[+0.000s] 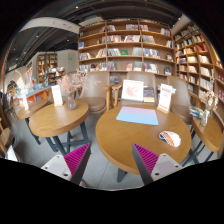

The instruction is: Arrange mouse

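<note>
Gripper (pixel 108 162) held level above round table (pixel 130 140), jaws spread, nothing between them

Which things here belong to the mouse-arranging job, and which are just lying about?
Job: tool, open; light blue mat; small white-and-orange object, likely the mouse.
Lying about: upright signs; bookshelves; second round table.
</note>
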`<move>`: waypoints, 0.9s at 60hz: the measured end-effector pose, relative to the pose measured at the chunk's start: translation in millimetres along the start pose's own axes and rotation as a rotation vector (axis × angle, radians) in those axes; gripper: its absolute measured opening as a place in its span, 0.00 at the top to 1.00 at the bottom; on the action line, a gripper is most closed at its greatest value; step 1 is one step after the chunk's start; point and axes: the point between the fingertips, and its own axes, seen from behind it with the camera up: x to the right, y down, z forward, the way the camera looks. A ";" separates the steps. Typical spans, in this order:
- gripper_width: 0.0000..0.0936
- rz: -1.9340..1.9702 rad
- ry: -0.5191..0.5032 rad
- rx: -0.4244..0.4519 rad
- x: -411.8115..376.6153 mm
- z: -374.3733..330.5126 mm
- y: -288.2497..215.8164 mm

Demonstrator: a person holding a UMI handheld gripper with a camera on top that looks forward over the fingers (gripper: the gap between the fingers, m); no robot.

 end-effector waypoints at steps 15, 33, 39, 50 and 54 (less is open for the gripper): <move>0.09 0.020 0.070 -0.017 54.3 12.7 8.9; 0.08 0.057 0.213 -0.052 157.7 20.4 29.9; 0.09 0.050 0.259 -0.063 191.5 21.8 37.5; 0.09 0.050 0.325 -0.087 241.5 29.6 52.7; 0.09 0.053 0.333 -0.106 254.0 35.9 58.8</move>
